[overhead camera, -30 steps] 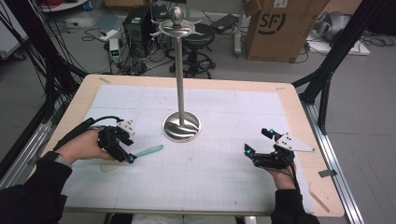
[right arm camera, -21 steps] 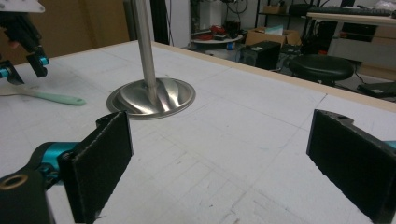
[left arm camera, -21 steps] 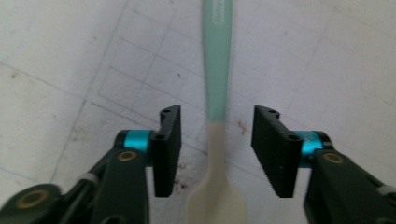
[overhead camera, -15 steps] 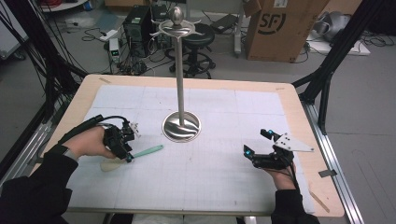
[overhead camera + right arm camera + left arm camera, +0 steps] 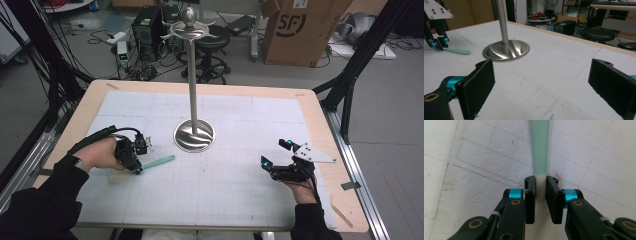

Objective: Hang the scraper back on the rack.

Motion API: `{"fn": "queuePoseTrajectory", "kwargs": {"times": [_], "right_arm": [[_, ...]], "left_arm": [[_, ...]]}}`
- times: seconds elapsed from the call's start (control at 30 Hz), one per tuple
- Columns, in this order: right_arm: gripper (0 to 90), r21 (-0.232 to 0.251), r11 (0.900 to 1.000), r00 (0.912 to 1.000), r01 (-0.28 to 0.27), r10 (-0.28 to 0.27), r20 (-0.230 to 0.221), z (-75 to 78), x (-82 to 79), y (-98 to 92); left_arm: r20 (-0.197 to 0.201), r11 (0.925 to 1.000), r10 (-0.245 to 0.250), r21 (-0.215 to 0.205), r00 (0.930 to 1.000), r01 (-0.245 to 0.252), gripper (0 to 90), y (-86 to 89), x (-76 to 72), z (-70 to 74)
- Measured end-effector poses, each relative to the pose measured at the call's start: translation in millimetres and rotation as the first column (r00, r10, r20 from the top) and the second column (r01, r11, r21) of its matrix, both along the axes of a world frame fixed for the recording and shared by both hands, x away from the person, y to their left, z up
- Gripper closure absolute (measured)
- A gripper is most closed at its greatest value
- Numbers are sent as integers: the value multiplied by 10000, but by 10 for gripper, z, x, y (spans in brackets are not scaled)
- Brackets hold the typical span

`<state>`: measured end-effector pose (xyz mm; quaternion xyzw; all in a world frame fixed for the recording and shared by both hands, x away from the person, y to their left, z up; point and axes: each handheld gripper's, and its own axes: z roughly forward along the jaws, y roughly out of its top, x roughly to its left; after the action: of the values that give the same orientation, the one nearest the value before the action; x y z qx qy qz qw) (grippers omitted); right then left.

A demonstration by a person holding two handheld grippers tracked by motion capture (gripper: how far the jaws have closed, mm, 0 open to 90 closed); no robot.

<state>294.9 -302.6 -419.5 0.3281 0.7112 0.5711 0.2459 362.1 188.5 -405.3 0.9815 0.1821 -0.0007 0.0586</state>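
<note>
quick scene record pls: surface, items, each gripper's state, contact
surface: table with a white gridded mat
stand: steel stand, round base mid-mat, hooks on top
utensil: spatula, mint handle, cream blade, lying flat left of the stand
left gripper: jaws straddle the spatula where handle meets blade; just been closing, narrow gap, grip not confirmed
right gripper: jaws wide open, nothing between them, low over the mat on the right

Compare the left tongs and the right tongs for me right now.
The left tongs have just been closing, jaws narrow around the spatula; the right tongs stand wide open with nothing between them. Left ones point down at the table; right ones lie level, facing the metal stand. Both have black pads.
</note>
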Motion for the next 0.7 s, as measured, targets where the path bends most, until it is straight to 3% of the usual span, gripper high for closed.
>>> {"fn": "queuePoseTrajectory", "kwargs": {"times": [0.17, 0.27, 0.47, 0.57, 0.7], "right_arm": [[59, -17, 10000, 10000, -13, 13, 21, 2, -5, 1], [59, -22, 10000, 10000, 18, -18, 13, -1, -7, 0], [59, -25, 10000, 10000, 49, -49, -32, -8, -8, -9], [59, -11, 10000, 10000, 55, -55, -56, -8, -14, -8], [59, -28, 9999, 9999, 124, -124, -92, -13, -19, -16]], "left_arm": [[8, 9992, 350, -182, 9994, -350, 800, 19, -3, -4], [5, 9962, 525, -700, 9986, -523, 802, 86, -10, -10], [253, 9913, 680, -1149, 9974, -646, 803, 175, -61, 46], [469, 9796, 837, -1868, 9954, -735, 803, 220, -89, 144], [459, 9466, 965, -3131, 9943, -774, 803, 301, -126, 266]]}}
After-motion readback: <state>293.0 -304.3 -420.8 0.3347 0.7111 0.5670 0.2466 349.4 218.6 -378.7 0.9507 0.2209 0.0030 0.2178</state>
